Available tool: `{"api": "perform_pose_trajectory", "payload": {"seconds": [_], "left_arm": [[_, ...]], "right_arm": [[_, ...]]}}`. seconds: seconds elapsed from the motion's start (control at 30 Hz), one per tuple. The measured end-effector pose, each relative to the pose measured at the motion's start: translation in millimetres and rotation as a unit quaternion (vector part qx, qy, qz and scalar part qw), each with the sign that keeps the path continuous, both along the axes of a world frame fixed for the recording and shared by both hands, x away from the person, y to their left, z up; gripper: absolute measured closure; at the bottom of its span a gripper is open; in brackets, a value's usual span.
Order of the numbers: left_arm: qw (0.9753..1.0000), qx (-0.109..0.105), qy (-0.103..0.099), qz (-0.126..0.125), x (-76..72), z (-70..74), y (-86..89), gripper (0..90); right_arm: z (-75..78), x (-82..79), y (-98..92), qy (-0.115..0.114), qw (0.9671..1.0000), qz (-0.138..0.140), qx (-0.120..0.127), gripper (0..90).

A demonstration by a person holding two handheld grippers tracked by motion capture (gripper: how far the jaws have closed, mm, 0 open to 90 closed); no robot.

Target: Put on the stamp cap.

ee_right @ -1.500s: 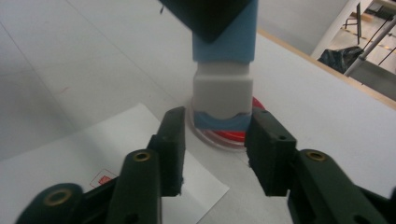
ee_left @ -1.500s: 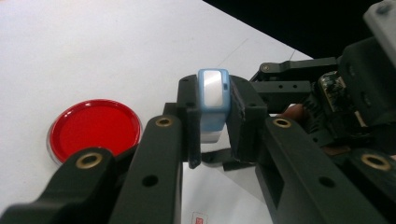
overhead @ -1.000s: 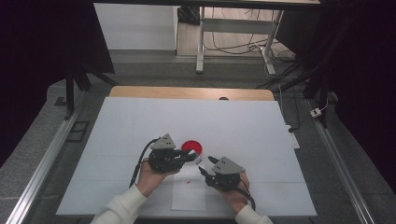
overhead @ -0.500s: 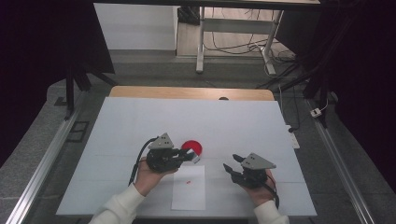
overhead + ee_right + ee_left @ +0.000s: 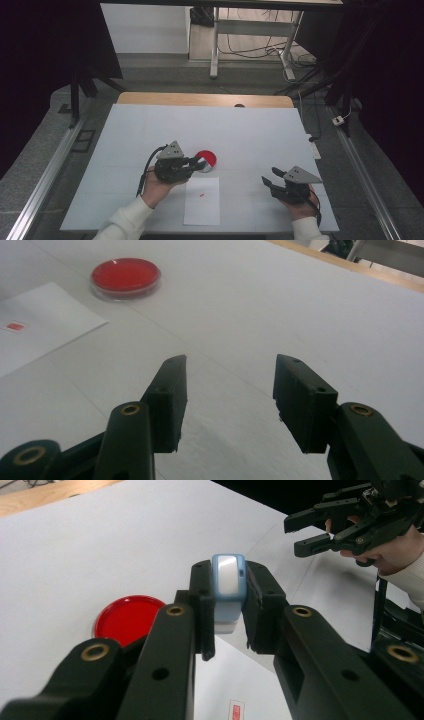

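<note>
My left gripper (image 5: 226,615) clamps a small light-blue plastic stamp (image 5: 228,582) by its flat sides, held above the round red ink pad (image 5: 127,619) at ten o'clock. It looks light, rigid, slippery. My right gripper (image 5: 227,400) rests with jaws apart.

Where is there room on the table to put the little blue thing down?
The stamp is clamped in the left gripper. Bare room: the wide far half of the white table, beyond the red dish, and the patch between the paper and the open right gripper. It is crowded around dish, paper and left gripper.
</note>
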State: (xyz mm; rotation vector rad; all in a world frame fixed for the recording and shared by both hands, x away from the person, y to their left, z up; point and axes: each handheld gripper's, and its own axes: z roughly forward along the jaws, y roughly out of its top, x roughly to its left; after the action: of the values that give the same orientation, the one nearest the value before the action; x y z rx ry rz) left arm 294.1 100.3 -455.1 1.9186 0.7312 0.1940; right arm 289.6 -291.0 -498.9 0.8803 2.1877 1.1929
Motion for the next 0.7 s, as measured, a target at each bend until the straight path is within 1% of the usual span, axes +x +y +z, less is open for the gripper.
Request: {"api": "perform_pose_trajectory", "payload": {"seconds": [0.1,0.2,0.3,0.37,0.53,0.7], "left_arm": [[1.0,0.0,-0.003,0.002,0.5,1.2,2.1,75.8],[0.9999,0.009,-0.01,0.007,0.7,1.7,3.7,75.8],[0.9997,0.013,-0.016,0.011,0.8,3.0,5.2,75.8],[0.9996,0.017,-0.02,0.012,0.7,4.6,6.2,75.9],[0.9992,0.023,-0.029,0.018,0.9,6.8,8.7,75.8],[0.9989,0.026,-0.031,0.026,3.5,6.8,13.1,75.8]], "right_arm": [[-1.7,1.6,-7.1,0.005,1.0,-0.007,0.003,47.6],[-2.1,3.6,-9.9,0.005,0.9999,-0.009,0.003,47.7],[-2.9,4.5,-9.4,0.005,1.0,-0.007,0.005,47.7],[-3.1,4.4,-8.4,0.004,1.0,-0.005,-0.003,47.7],[-3.4,3.9,-5.9,0.002,0.9999,-0.002,-0.011,47.7],[-3.5,4.1,-6.0,0.001,0.9999,-0.003,-0.012,47.7]]}}
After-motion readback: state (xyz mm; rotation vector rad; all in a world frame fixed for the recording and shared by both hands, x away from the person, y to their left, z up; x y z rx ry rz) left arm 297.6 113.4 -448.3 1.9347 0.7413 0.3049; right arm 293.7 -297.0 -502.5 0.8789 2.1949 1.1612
